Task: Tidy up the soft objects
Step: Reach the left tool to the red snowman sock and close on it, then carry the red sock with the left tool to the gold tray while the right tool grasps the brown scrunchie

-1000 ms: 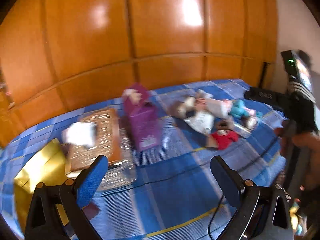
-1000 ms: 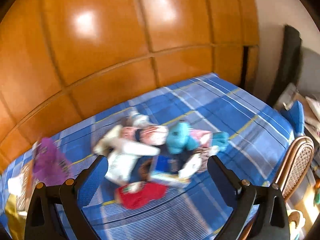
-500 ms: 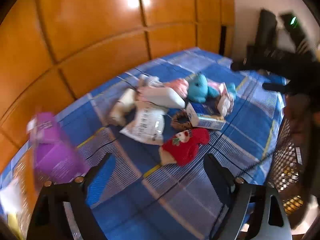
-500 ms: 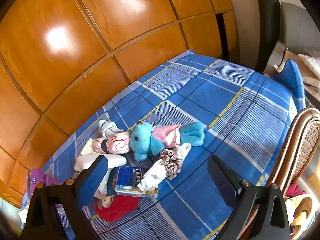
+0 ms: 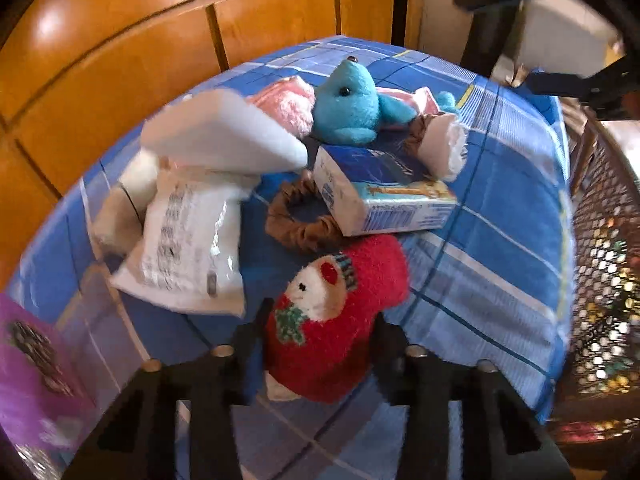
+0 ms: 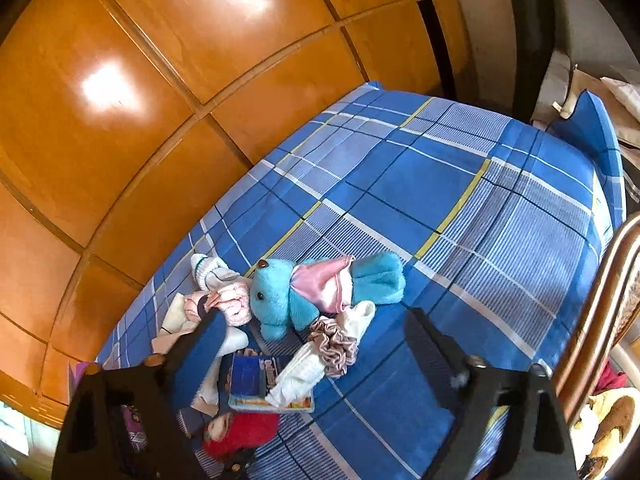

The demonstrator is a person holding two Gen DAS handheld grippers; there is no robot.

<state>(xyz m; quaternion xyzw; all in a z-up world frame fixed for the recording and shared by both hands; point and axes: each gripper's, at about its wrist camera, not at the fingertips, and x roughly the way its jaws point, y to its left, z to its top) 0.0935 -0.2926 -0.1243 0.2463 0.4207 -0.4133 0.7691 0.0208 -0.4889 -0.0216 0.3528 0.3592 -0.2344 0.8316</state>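
Note:
A pile of soft things lies on the blue plaid bed [image 6: 460,184]. My left gripper [image 5: 320,320] has a finger on each side of a red Christmas sock [image 5: 340,312], its jaws close against it. Behind the sock lie a brown scrunchie [image 5: 296,220], a blue tissue pack [image 5: 384,192], a white plastic packet [image 5: 188,248], a white sponge [image 5: 224,136], pink socks [image 5: 288,104] and a blue plush bear [image 5: 352,108]. My right gripper [image 6: 312,340] is open and empty above the pile, with the bear [image 6: 288,292], a pink scrunchie [image 6: 334,346] and the red sock [image 6: 244,432] below it.
A purple box [image 5: 36,368] stands at the left edge of the left wrist view. Orange wooden panels [image 6: 160,80] run behind the bed. A wicker chair [image 5: 600,280] stands at the bed's right side. The right half of the bed holds only the plaid cover.
My left gripper swung right from the boxes to the pile, dropped down and closed in around the red sock. My right gripper rose and tilted toward the bear.

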